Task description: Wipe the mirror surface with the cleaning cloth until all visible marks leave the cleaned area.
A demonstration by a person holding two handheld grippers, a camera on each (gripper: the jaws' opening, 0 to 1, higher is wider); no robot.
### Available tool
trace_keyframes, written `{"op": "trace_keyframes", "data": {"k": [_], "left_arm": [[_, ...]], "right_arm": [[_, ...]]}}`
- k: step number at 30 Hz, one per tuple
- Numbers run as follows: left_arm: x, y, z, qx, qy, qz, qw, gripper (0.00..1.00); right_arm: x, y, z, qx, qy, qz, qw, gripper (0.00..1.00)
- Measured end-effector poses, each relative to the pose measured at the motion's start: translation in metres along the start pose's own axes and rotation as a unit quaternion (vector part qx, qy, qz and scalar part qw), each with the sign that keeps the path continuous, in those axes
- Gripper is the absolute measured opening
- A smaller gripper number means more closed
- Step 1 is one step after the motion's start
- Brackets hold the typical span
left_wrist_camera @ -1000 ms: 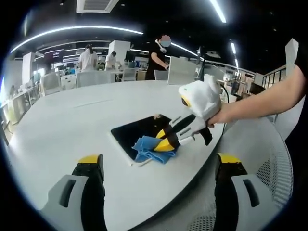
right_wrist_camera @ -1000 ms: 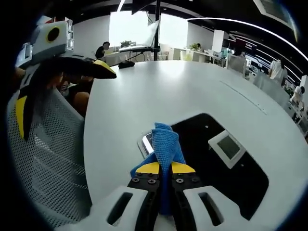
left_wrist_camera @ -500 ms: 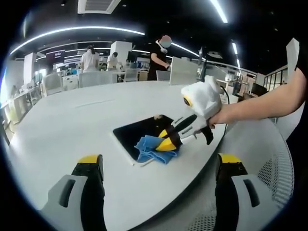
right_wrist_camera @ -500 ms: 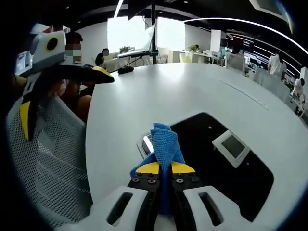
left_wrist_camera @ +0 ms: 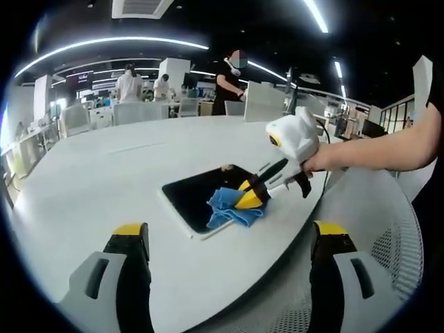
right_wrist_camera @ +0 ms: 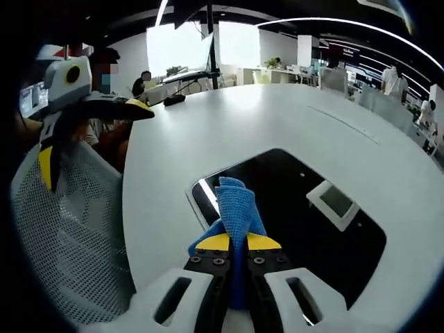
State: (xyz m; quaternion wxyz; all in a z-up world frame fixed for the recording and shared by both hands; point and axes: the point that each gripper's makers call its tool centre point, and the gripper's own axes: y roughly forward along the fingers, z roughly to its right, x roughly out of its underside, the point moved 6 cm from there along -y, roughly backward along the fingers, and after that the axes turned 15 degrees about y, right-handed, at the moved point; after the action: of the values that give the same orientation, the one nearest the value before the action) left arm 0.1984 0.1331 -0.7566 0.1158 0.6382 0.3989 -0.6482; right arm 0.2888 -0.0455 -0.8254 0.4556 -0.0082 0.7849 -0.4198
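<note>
A dark rectangular mirror (left_wrist_camera: 196, 197) (right_wrist_camera: 305, 229) lies flat on the white round table (left_wrist_camera: 104, 173). A blue cleaning cloth (left_wrist_camera: 231, 208) (right_wrist_camera: 236, 201) rests on the mirror's near part. My right gripper (left_wrist_camera: 251, 196) (right_wrist_camera: 234, 242) is shut on the cloth and presses it onto the glass. A person's arm holds it from the right. My left gripper (left_wrist_camera: 229, 232) (right_wrist_camera: 90, 135) hovers open near the table's edge, its yellow-tipped jaws wide apart with nothing between them. The mirror reflects a ceiling panel.
A grey mesh chair (left_wrist_camera: 392, 257) (right_wrist_camera: 62, 229) stands just off the table's edge below both grippers. Several people stand or sit at desks far behind (left_wrist_camera: 229, 80). The table top stretches bare beyond the mirror (right_wrist_camera: 277, 118).
The right gripper has slid the cloth from the mirror's near corner further onto the glass, rightward in the left gripper view. The left gripper has stayed in place, open.
</note>
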Motion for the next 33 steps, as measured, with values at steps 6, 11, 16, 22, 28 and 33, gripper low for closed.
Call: {"op": "trace_keyframes", "data": {"k": [6,11,16,22,28,33], "left_arm": [[0.0,0.0,0.0,0.001,0.001,0.0,1.0,0.95],[0.0,0.0,0.0,-0.001,0.0,0.002,1.0,0.95],[-0.001,0.001,0.0,0.0,0.0,0.002,1.0,0.95],[-0.001,0.001,-0.001,-0.004,-0.002,0.004,1.0,0.96],[-0.001,0.0,-0.002,-0.005,-0.005,0.006,1.0,0.95],[-0.001,0.001,-0.001,0.0,-0.002,0.007,1.0,0.95]], "right_arm": [[0.002,-0.004,0.006,-0.002,0.021,0.0,0.9998,0.0],[0.005,-0.009,0.011,0.002,0.033,-0.002,0.9995,0.0],[0.005,-0.008,0.009,0.006,0.02,-0.003,0.9998,0.0],[0.004,-0.008,0.012,0.0,0.022,-0.003,0.9997,0.0],[0.003,-0.007,0.012,-0.003,0.019,-0.009,0.9998,0.0],[0.001,-0.005,0.013,0.005,0.009,-0.01,0.9999,0.0]]}}
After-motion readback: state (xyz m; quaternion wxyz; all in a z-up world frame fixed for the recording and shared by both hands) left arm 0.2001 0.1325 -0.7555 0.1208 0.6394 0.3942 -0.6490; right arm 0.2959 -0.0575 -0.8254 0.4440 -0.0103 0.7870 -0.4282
